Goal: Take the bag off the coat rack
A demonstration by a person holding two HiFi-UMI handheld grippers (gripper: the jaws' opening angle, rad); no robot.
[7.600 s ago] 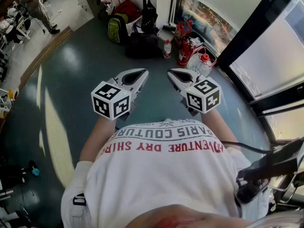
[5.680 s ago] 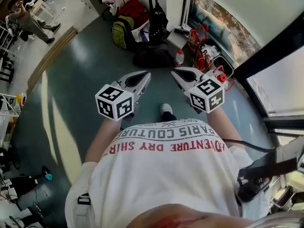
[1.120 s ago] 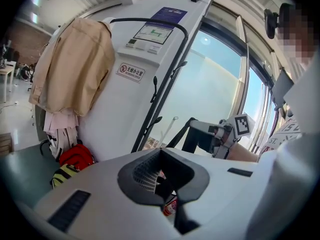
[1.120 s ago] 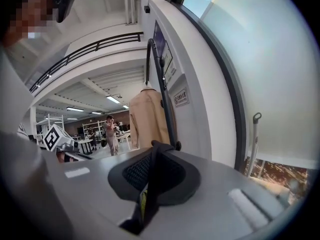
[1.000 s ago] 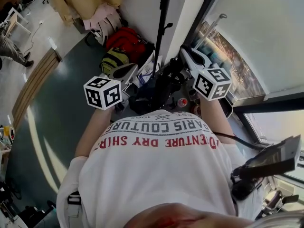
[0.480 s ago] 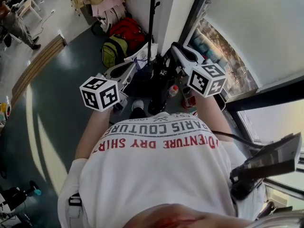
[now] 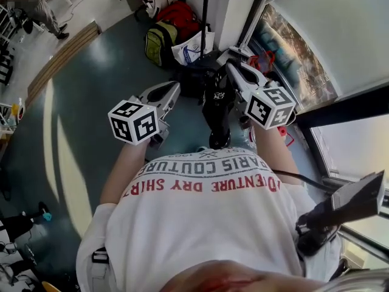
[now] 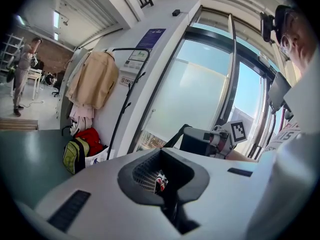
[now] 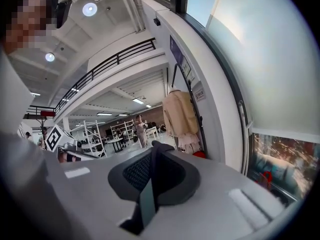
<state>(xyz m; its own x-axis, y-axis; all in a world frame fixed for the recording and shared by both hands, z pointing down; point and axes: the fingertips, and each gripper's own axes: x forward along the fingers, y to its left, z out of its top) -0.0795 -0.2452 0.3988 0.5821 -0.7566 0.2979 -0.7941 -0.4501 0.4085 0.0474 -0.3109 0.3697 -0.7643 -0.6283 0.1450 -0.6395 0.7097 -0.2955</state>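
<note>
The black bag (image 7: 217, 105) hangs free of the coat rack (image 7: 205, 8), dangling by its strap from my right gripper (image 7: 231, 67). In the right gripper view the jaws (image 9: 155, 148) are shut on that black strap (image 9: 152, 159), which runs through the gap between them. My left gripper (image 7: 172, 89) is held out to the left of the bag, shut with nothing in it. In the left gripper view the bag (image 8: 200, 141) shows off to the right, and the rack (image 8: 122, 109) with a beige coat (image 8: 92, 81) stands against the wall.
At the foot of the rack lie a red backpack (image 7: 182, 14), a yellow-green backpack (image 7: 157, 41) and a white bag (image 7: 196, 41). Red canisters (image 7: 264, 59) sit by the window on the right. A person (image 7: 42, 8) stands far off at the upper left.
The bag has come off the rack and moved back toward me with the right gripper. The rack is now farther away. The left gripper stayed shut at the bag's left.
</note>
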